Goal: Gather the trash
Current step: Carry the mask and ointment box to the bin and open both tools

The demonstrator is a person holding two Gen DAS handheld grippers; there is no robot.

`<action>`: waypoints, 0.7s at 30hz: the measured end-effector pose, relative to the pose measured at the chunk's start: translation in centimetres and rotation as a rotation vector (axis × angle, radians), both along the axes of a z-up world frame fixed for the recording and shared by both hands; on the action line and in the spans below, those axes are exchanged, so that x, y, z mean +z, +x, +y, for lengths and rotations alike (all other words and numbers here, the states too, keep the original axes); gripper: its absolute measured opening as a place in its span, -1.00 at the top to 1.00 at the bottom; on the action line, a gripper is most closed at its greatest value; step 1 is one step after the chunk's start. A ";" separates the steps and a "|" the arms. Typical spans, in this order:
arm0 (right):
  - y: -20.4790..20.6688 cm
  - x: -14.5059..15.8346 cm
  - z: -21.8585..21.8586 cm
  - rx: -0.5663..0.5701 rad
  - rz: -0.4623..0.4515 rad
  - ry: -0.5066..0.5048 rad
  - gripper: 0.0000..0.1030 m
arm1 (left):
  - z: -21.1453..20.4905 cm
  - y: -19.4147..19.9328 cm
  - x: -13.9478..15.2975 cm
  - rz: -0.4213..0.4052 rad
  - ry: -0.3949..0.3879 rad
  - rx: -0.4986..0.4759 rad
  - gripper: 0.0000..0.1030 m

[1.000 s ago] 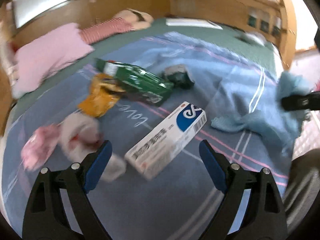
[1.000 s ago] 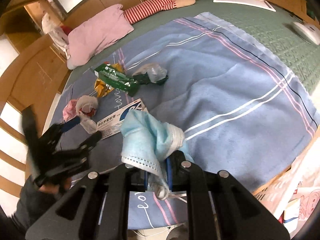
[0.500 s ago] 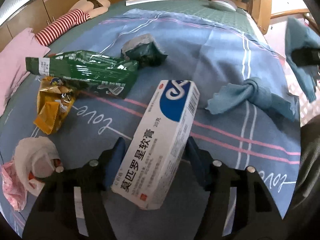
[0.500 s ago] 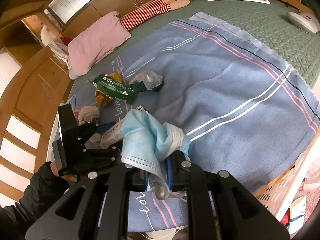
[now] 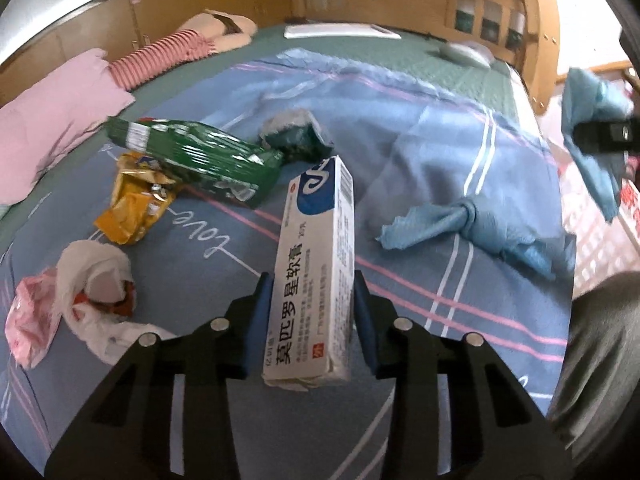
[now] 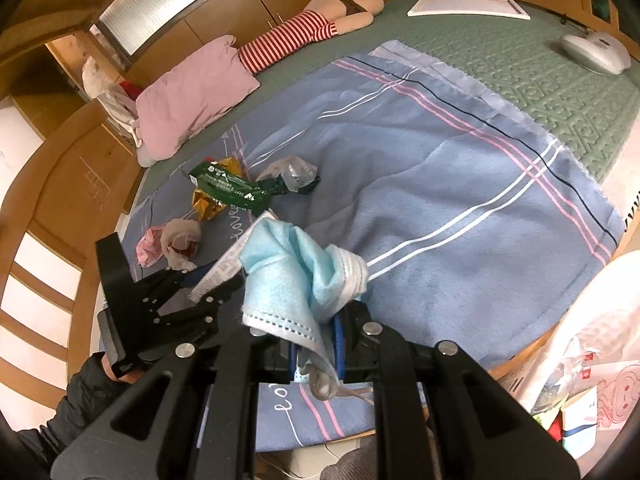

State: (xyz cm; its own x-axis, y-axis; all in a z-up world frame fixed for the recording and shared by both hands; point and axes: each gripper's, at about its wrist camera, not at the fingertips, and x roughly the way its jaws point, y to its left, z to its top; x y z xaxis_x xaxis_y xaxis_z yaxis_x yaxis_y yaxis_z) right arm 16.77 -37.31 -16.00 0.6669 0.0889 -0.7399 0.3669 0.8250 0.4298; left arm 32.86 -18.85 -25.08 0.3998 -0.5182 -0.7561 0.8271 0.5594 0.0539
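Note:
My left gripper (image 5: 313, 296) is shut on a white and blue ointment box (image 5: 316, 256) and holds it tilted up above the blue blanket (image 5: 420, 168). It also shows in the right wrist view (image 6: 200, 284). My right gripper (image 6: 316, 344) is shut on a crumpled blue face mask (image 6: 296, 272), held above the blanket's near edge. On the blanket lie a green snack bag (image 5: 200, 156), a yellow wrapper (image 5: 134, 204), a dark green crumpled bag (image 5: 298, 136), a white and pink tissue wad (image 5: 80, 288) and a knotted blue cloth (image 5: 472, 226).
A pink pillow (image 6: 192, 92) and a striped doll (image 6: 312, 32) lie at the far side of the green bed cover (image 6: 520, 64). A white device (image 6: 596, 54) and a white board (image 6: 468, 6) lie on it. Wooden cabinets ring the bed. Bags stand at the lower right (image 6: 580, 380).
My left gripper closed on the ointment box and lifted it off the blanket, tilting it more upright. My right gripper kept the mask and barely moved.

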 end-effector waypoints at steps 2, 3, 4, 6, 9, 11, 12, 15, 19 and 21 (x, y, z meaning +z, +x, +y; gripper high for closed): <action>0.0 0.0 0.2 0.008 0.000 0.003 0.71 | 0.3 -0.2 0.4 -0.009 -0.016 0.029 0.23; 0.0 -0.1 0.3 0.011 0.002 0.003 0.71 | 0.5 -0.2 0.6 -0.012 -0.023 0.045 0.23; 0.1 -0.2 0.4 0.012 0.001 0.006 0.71 | 0.6 -0.2 0.8 -0.011 -0.030 0.054 0.24; 0.2 0.0 0.6 0.020 -0.002 0.008 0.71 | 1.1 -0.3 1.3 -0.015 -0.041 0.074 0.24; 0.1 0.4 0.7 0.021 -0.014 -0.005 0.71 | 1.6 -0.8 2.4 -0.024 -0.056 0.089 0.24; -0.2 1.2 0.9 0.013 -0.033 -0.025 0.71 | 1.6 -1.5 3.5 -0.045 -0.059 0.098 0.23; -0.4 1.5 0.9 0.008 -0.039 -0.039 0.71 | 1.5 -2.0 4.2 -0.055 -0.056 0.108 0.23; -1.7 3.0 1.6 -0.026 -0.070 -0.120 0.71 | 1.0 -3.8 6.4 -0.080 -0.053 0.149 0.21; -4.9 5.6 2.1 -0.087 -0.126 -0.210 0.71 | -0.3 -7.1 9.7 -0.098 -0.094 0.178 0.21; -6.7 6.6 2.0 -0.115 -0.146 -0.236 0.71 | -1.3 -9.4 11.6 -0.111 -0.119 0.165 0.44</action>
